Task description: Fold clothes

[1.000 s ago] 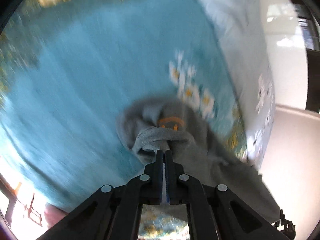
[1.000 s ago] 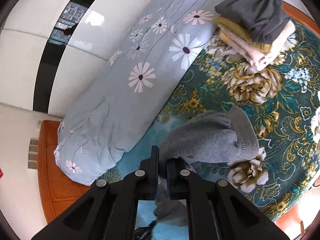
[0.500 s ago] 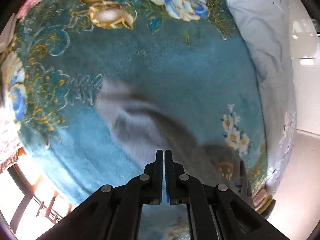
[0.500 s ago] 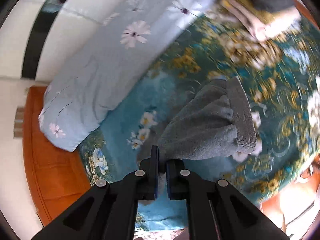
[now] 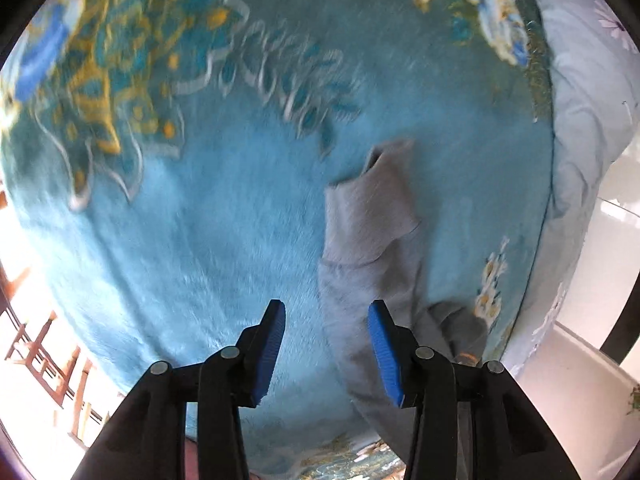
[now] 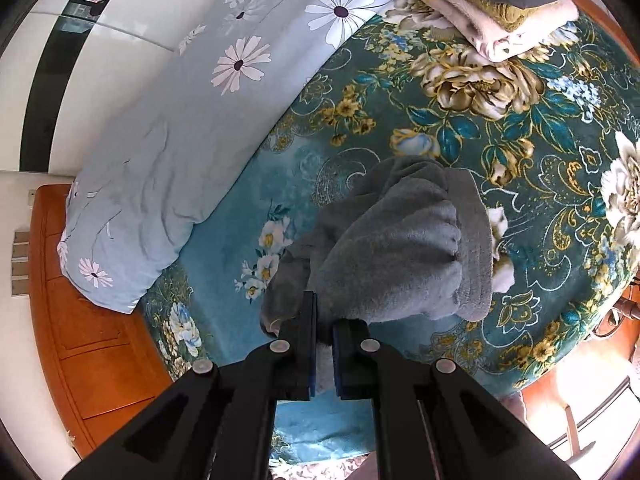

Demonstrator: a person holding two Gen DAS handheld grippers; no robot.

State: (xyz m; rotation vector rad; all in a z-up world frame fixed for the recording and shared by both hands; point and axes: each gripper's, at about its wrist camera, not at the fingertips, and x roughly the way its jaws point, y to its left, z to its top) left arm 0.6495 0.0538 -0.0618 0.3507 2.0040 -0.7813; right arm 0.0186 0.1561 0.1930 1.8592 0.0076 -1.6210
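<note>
Right now the grey fleece garment [image 6: 404, 248] is bunched over the floral blue bed blanket [image 6: 532, 128], lifted at its near end by the right hand-held gripper [image 6: 323, 326], whose jaws are clamped on a fold of the cloth. The left hand-held gripper [image 5: 327, 322] stands wide open with nothing between its blue pads [image 5: 273, 344]; part of the garment [image 5: 370, 220] trails out flat on the blanket just to the right of that gap. A daisy-print duvet [image 6: 168, 128] lies along the left, and a stack of folded clothes [image 6: 500, 4] sits at the far right corner, well apart from the work.

The risk, as I judge it, is the one-sided hold: with only one corner pinched, the heavy fleece (it looks thick and limp) may twist or sag into a crooked fold. The left view is blurred, so a hasty grab there could catch the plush blanket along with the cloth.
</note>
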